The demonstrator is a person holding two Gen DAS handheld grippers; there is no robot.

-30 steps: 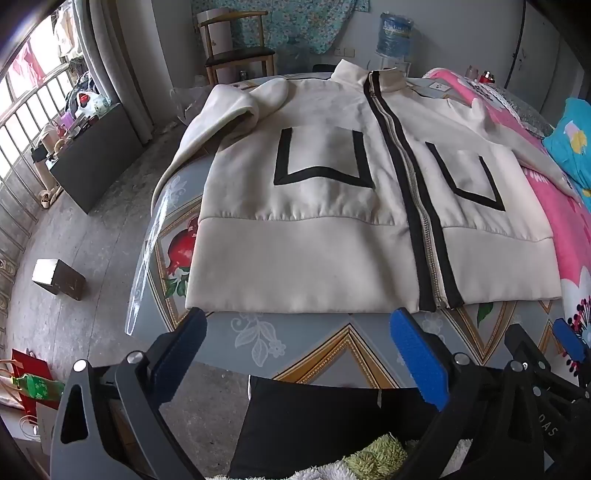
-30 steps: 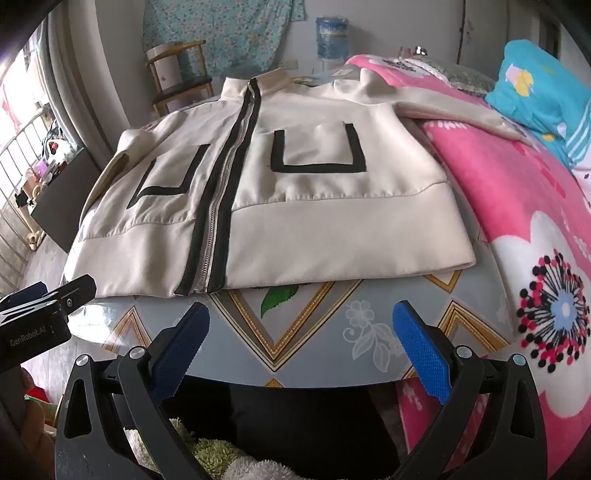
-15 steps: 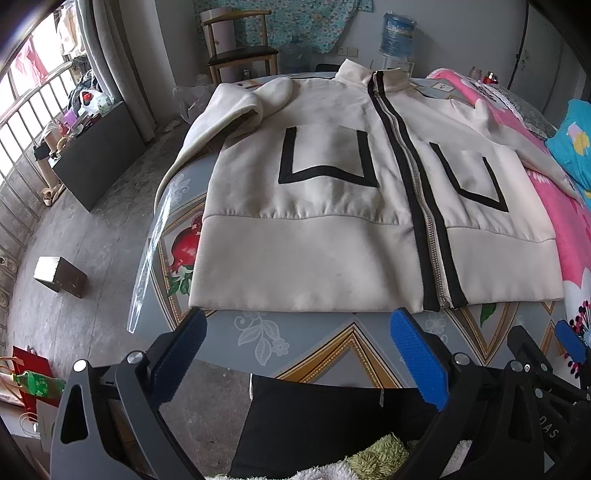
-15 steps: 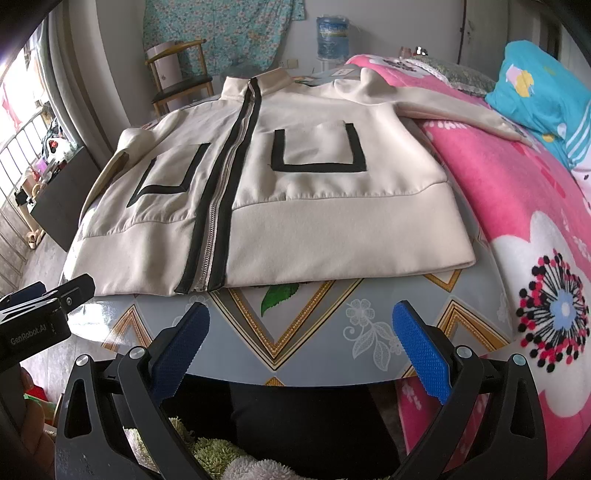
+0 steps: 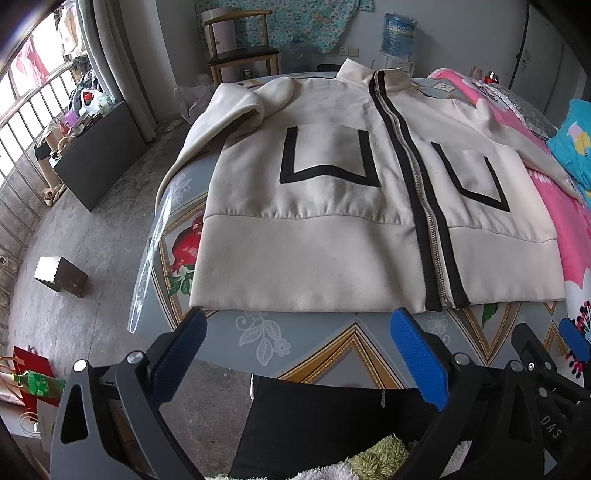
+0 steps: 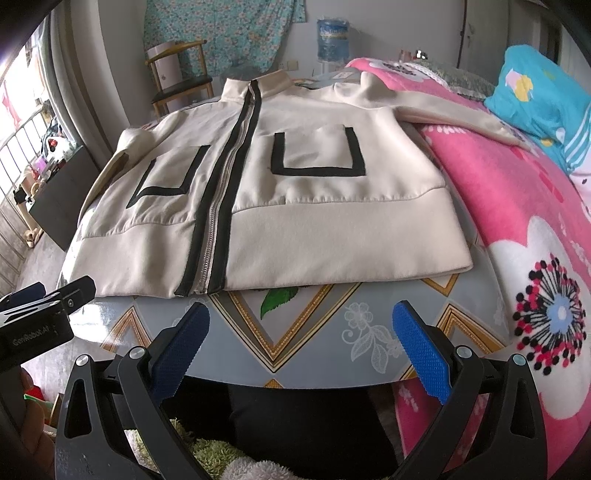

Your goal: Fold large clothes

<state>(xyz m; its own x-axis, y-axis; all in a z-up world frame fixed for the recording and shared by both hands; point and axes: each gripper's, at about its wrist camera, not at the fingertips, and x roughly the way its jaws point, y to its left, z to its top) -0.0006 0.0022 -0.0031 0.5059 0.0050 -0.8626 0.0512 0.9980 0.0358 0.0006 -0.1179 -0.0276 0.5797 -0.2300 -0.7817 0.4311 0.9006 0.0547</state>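
A cream zip jacket [image 5: 314, 221] [image 6: 314, 206] with black trim and two black-outlined pockets lies flat, front up, on a round patterned table [image 5: 332, 343] [image 6: 314, 325]. Its collar points away from me and its hem faces me. One sleeve droops off the table's left edge; the other lies across a pink blanket. My left gripper [image 5: 295, 354] hangs open just short of the hem, left of the zipper. Below the hem's right half, my right gripper [image 6: 299, 347] is open as well. Neither holds anything.
A pink flowered blanket [image 6: 535, 229] and a blue pillow [image 6: 535, 85] lie to the right. A wooden chair [image 5: 240, 48] and a water bottle [image 5: 399, 33] stand behind the table. On the floor at left sit a small box [image 5: 59, 275] and a dark cabinet [image 5: 96, 155].
Both grippers have edged slightly forward toward the jacket's hem. The jacket has not moved and both grippers stay open.
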